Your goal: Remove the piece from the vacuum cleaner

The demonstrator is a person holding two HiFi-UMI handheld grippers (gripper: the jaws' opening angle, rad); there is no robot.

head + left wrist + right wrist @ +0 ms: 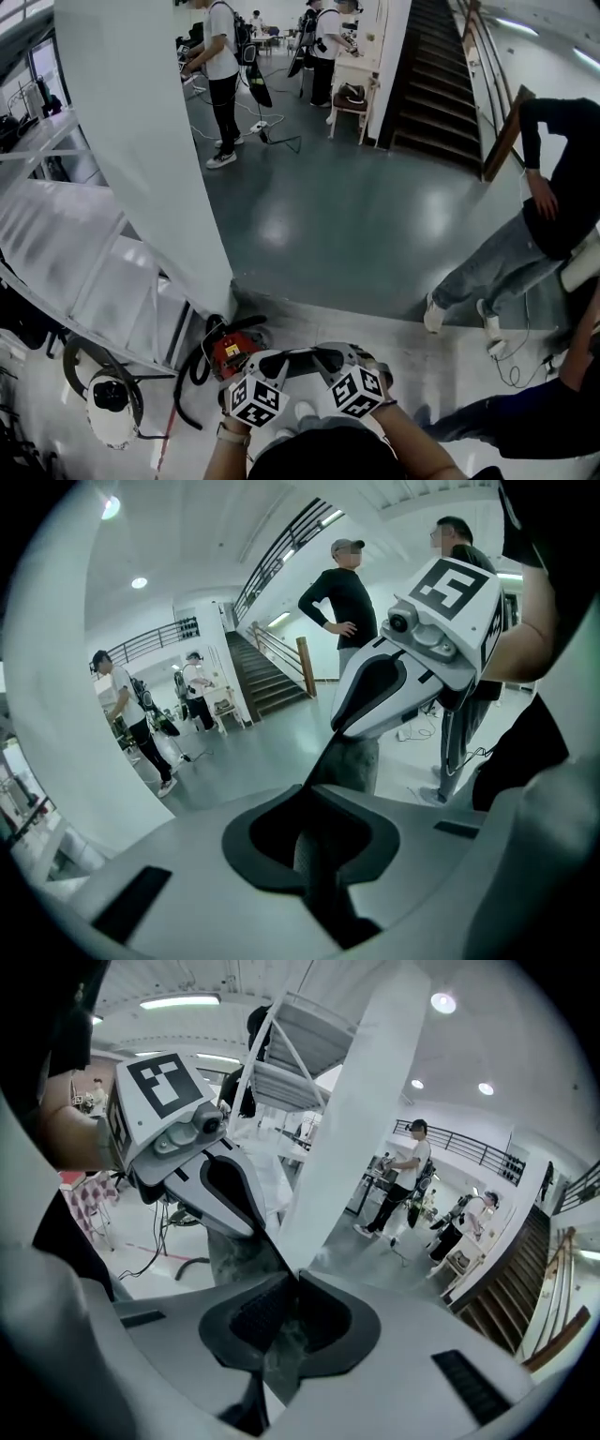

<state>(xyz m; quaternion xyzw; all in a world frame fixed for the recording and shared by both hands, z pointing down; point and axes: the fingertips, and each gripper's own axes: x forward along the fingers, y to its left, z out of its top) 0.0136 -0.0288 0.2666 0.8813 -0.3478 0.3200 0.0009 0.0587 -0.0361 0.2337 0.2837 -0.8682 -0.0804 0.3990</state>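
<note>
The vacuum cleaner [230, 354] is a red body on the floor by the white pillar, with a black hose [185, 398] curling off to its left. A grey, dusty, mottled piece [354, 763] is held up in the air between the two grippers, which face each other. My left gripper [314, 794] is shut on one end of it. My right gripper [291, 1283] is shut on the other end of the piece [234, 1255]. In the head view both marker cubes sit just above my head, left [255, 397] and right [357, 389], hiding most of the piece.
A broad white pillar [141, 141] rises beside the vacuum cleaner, with a metal frame staircase [56, 253] to its left. A white round device [108, 398] lies at lower left. A person [525, 253] stands close on the right beside floor cables [511, 361]. More people stand at the far back.
</note>
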